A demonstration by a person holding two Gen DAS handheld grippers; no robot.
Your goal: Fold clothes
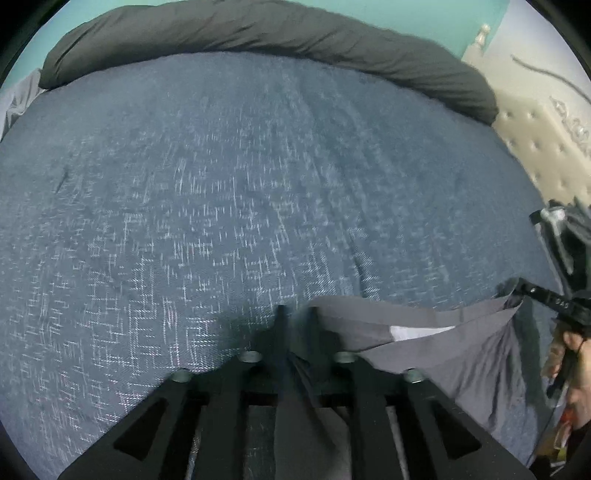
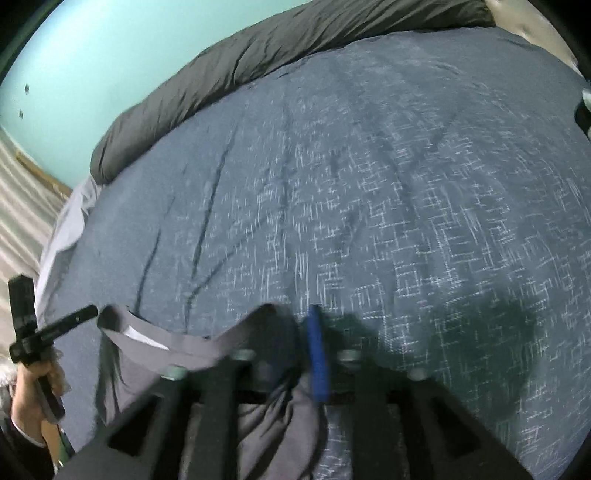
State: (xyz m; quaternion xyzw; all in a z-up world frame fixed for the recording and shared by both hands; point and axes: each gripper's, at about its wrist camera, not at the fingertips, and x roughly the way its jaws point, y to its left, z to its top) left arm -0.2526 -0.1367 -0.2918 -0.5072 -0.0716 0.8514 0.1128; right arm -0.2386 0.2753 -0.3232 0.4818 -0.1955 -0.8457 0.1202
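A grey garment (image 1: 454, 343) hangs slack at the near edge of a bed covered with a blue spread (image 1: 258, 184) flecked with white, its waistband stretched between the two grippers so that the opening gapes and a white label (image 1: 417, 332) shows inside. The left gripper (image 1: 297, 314) comes in at one end of that waistband; its jaws stand a little apart, with a fold of the grey cloth running down between them, and I cannot tell whether the pads press on it. The right gripper (image 2: 295, 314) stands at the other end, one finger wrapped in blue (image 2: 317, 350), jaws likewise parted with grey cloth bunched beneath and between them; the blur hides whether it is pinched. From the left wrist view the right gripper's tip sits at the far corner of the waistband, and a hand (image 1: 576, 347) grasps its handle at the picture's right edge. From the right wrist view the person's other hand (image 2: 33, 384) holds the left gripper's handle at the left. A dark grey duvet (image 1: 258, 33) lies rolled along the far side of the bed against a turquoise wall (image 2: 92, 55), and a pale tufted headboard (image 1: 535, 136) stands to the right.
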